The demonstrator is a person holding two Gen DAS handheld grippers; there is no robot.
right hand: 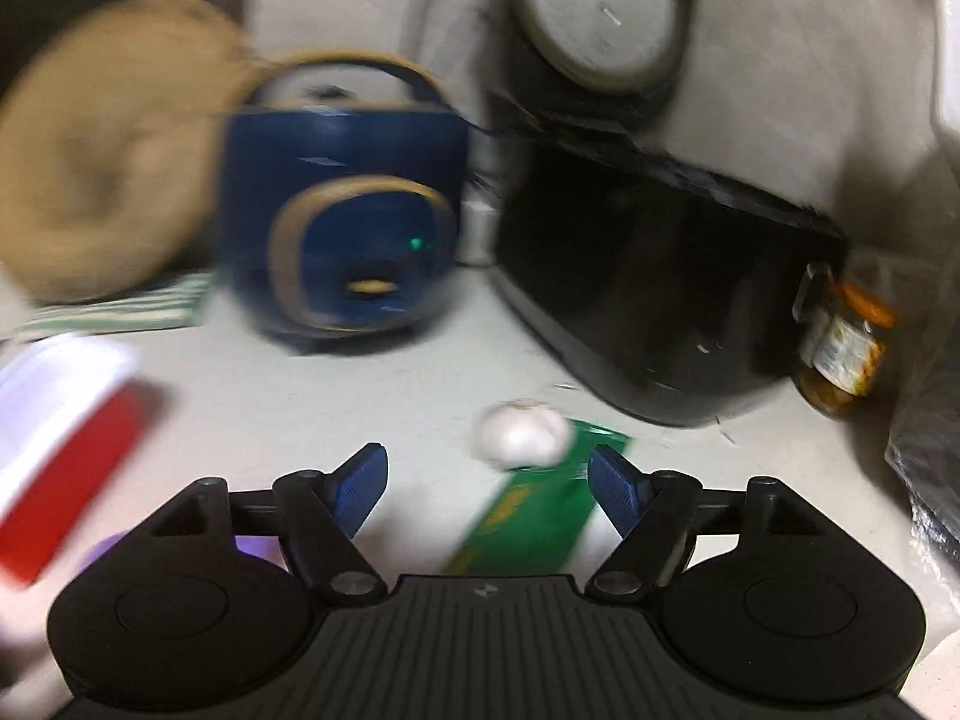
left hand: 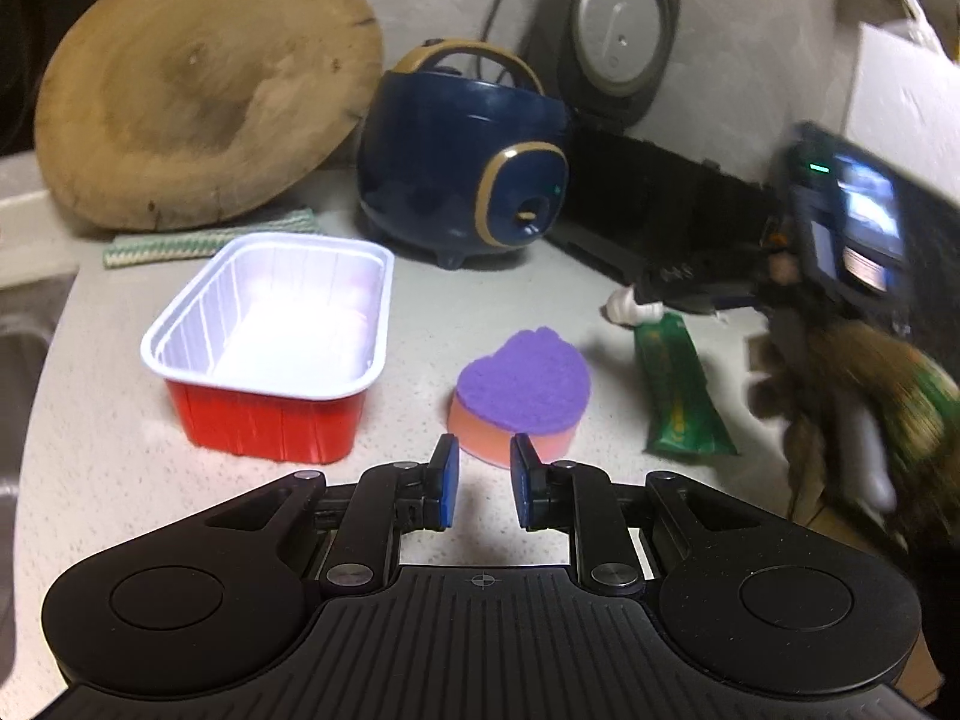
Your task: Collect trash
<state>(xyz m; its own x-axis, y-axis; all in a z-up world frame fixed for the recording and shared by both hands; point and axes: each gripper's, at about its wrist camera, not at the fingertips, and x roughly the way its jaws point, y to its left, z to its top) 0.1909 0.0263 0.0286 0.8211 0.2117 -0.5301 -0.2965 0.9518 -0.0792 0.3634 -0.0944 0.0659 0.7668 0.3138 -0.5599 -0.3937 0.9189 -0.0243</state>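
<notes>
Counter (left hand: 420, 306) carried everything, and the red tray (left hand: 270, 348) with the white lining served as the mark to steer by. Behind the tray leaned the round wooden board (left hand: 204, 84), with a striped cloth (left hand: 210, 243) lying between them; behind and to its right stood the blue cooker (left hand: 462, 162), and beyond that a black appliance (right hand: 648, 294) with a jar (right hand: 843, 348) at its far end. Right of the tray lay the purple sponge (left hand: 522, 390), and further right the green wrapper (left hand: 681, 390), the likely trash, flat with a garlic bulb (right hand: 522, 432) touching its far end. The right gripper (right hand: 486, 483) was spread wide and empty, low over the wrapper, its view smeared by motion. The risk seemed to be a hurried close that caught the bulb too, or slid off the thin flat wrapper. The left gripper (left hand: 483, 483) was parted a little, empty, just short of the sponge.
</notes>
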